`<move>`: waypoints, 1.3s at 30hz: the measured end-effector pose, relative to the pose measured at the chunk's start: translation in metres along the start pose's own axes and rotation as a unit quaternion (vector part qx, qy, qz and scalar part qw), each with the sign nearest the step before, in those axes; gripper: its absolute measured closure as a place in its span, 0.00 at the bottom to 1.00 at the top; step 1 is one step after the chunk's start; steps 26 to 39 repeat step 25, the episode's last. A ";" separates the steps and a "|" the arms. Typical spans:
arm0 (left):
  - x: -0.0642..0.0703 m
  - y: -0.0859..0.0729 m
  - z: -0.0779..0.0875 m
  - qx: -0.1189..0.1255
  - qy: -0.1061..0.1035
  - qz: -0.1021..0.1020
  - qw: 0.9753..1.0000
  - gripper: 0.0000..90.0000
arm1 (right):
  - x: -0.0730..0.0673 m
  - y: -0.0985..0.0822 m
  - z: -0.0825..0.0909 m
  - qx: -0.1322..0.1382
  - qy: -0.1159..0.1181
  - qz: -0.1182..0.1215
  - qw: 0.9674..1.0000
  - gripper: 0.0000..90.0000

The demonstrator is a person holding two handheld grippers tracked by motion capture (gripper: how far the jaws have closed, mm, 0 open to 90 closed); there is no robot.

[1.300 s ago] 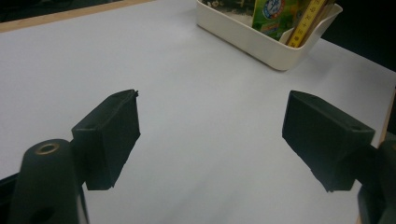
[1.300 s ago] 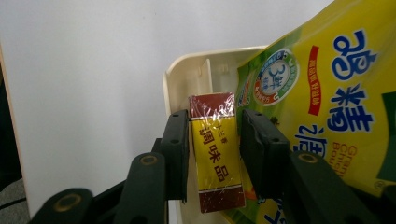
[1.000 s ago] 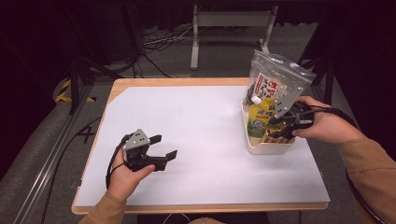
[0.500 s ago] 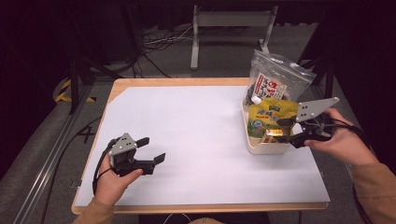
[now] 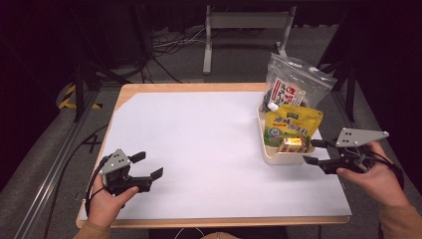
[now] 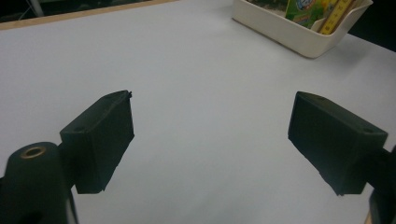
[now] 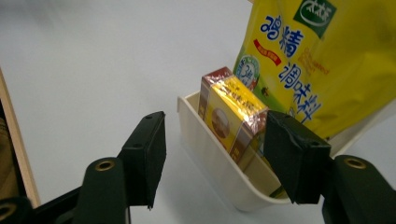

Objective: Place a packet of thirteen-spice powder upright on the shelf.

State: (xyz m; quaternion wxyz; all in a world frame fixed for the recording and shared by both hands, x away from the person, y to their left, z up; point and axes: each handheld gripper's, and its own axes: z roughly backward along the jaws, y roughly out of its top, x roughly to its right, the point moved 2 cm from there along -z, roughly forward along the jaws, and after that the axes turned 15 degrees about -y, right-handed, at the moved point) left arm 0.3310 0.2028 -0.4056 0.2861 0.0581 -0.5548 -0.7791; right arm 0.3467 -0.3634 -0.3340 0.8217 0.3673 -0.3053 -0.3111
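Small yellow-and-red cellophane-wrapped box [image 7: 232, 122] stands on end in the near corner of a cream plastic tub [image 5: 269, 153], beside a yellow pouch [image 5: 291, 125]. Right gripper [image 5: 315, 151] just beside the tub, jaws just opening, empty; left gripper [image 5: 148, 165] well apart, jaws spread. White counter [image 5: 199, 144], dark cabled room

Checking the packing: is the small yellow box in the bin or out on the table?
In. The small yellow box stands inside the white bin, against the yellow pouch.
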 end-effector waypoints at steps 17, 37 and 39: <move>-0.007 -0.014 0.019 0.014 0.015 0.001 1.000 0.17 | -0.005 -0.055 -0.010 0.012 -0.017 -0.070 0.997 0.43; -0.007 -0.014 0.020 0.014 0.018 0.000 1.000 0.17 | -0.010 -0.052 -0.011 0.019 -0.014 -0.068 0.997 0.42; -0.007 -0.014 0.020 0.014 0.018 0.000 1.000 0.17 | -0.010 -0.052 -0.011 0.019 -0.014 -0.068 0.997 0.42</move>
